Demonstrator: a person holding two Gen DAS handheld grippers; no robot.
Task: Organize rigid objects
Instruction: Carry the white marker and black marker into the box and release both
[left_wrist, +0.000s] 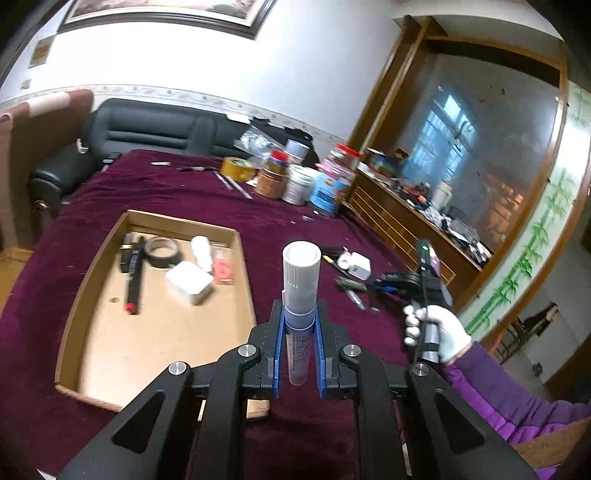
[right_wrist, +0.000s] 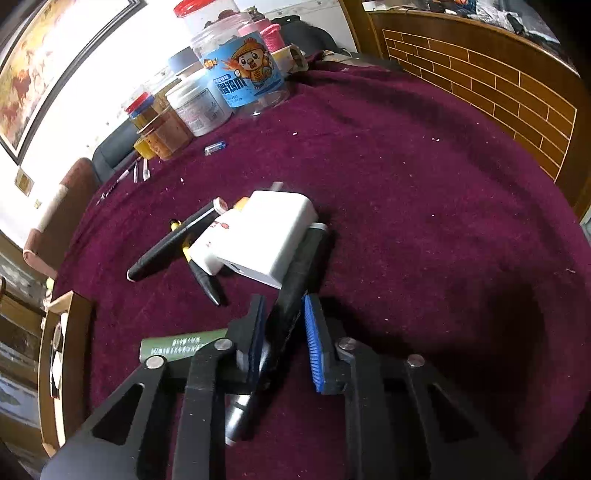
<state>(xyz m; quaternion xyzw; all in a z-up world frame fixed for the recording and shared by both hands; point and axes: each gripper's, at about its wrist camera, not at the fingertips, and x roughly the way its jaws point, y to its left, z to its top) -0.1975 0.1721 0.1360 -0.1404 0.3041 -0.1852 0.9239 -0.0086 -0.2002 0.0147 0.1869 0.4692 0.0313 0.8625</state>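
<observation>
My left gripper is shut on a blue marker with a white cap, held upright above the maroon cloth just right of the cardboard tray. The tray holds a black tape roll, a black pen with a red end, a white box and a white tube. In the right wrist view my right gripper is shut on a black marker that lies slanted on the cloth under a white charger. A white-gloved hand carries that gripper.
Two black pens and a green tube lie left of the charger. Several jars and a yellow tape roll crowd the far table edge. A wooden cabinet stands to the right, a black sofa behind.
</observation>
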